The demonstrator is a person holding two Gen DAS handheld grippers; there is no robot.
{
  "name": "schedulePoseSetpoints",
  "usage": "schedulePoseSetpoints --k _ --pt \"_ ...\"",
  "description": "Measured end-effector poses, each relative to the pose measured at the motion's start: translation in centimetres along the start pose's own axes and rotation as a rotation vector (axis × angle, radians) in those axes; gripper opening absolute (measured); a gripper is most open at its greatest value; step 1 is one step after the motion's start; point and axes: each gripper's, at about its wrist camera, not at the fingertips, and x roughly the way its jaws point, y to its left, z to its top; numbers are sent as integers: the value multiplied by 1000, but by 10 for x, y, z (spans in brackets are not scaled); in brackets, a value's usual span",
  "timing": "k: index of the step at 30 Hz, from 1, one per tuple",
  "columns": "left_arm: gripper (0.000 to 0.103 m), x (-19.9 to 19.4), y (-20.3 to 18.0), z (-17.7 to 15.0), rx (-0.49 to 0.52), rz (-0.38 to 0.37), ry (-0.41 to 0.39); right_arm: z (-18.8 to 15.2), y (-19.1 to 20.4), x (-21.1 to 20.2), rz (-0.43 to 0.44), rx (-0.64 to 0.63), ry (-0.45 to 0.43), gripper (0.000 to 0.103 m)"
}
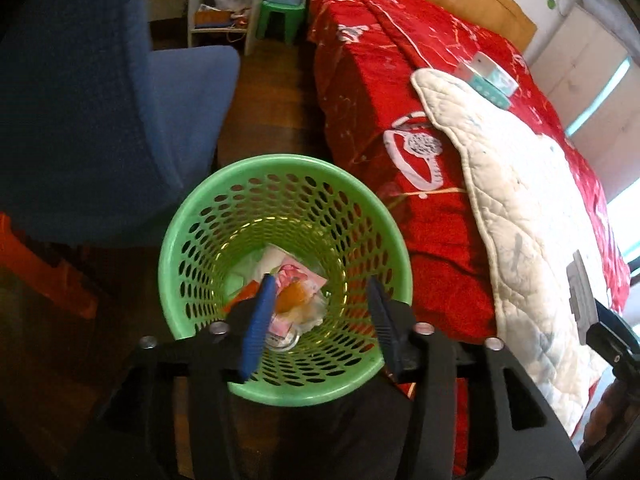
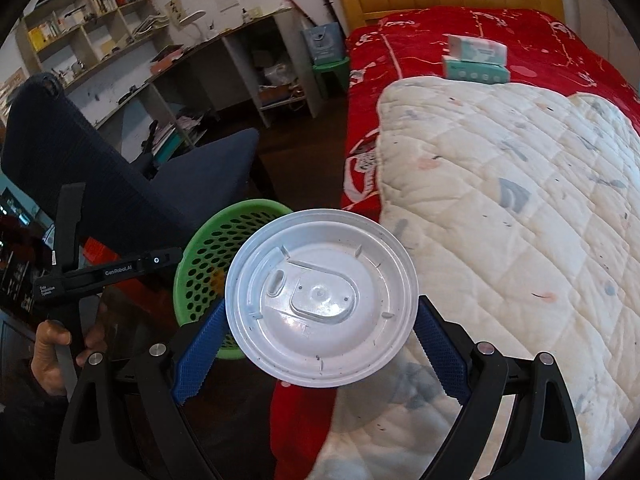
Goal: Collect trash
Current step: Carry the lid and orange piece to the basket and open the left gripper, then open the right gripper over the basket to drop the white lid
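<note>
A green perforated basket (image 1: 280, 184) stands on the floor between the chair and the bed. Wrappers and tissue (image 1: 298, 296) lie in its bottom: pink, orange and white pieces. My left gripper (image 1: 322, 284) hangs over the basket's mouth, open, with nothing between its blue pads. In the right wrist view my right gripper (image 2: 320, 308) is shut on a round white plastic lid (image 2: 320, 300), pads pressing its rim on both sides. The basket (image 2: 208, 256) shows behind the lid, to the left. A hand (image 2: 52, 344) holds the left gripper's black body (image 2: 104, 272) there.
A blue office chair (image 1: 100, 112) stands left of the basket. A bed with a red blanket (image 1: 380, 80) and a white quilt (image 2: 520, 200) fills the right, with a tissue box (image 2: 476, 60) on it. A green stool (image 1: 280, 20) and desk shelves (image 2: 120, 40) stand farther back.
</note>
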Motion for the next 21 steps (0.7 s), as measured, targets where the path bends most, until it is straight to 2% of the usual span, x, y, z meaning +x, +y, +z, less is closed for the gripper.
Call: schedulePoseSetpoints --k 2,8,14,21 --pt "55 -2 4 -2 -12 -2 -1 1 6 4 8 -8 4 88" --pt "55 -13 20 -10 -41 1 -14 7 25 19 36 -37 21 88" --pt "64 -30 36 -18 -61 41 -41 10 50 38 64 -66 44 88" --pt "67 -49 57 -21 -98 60 -83 12 80 71 102 -91 86 89"
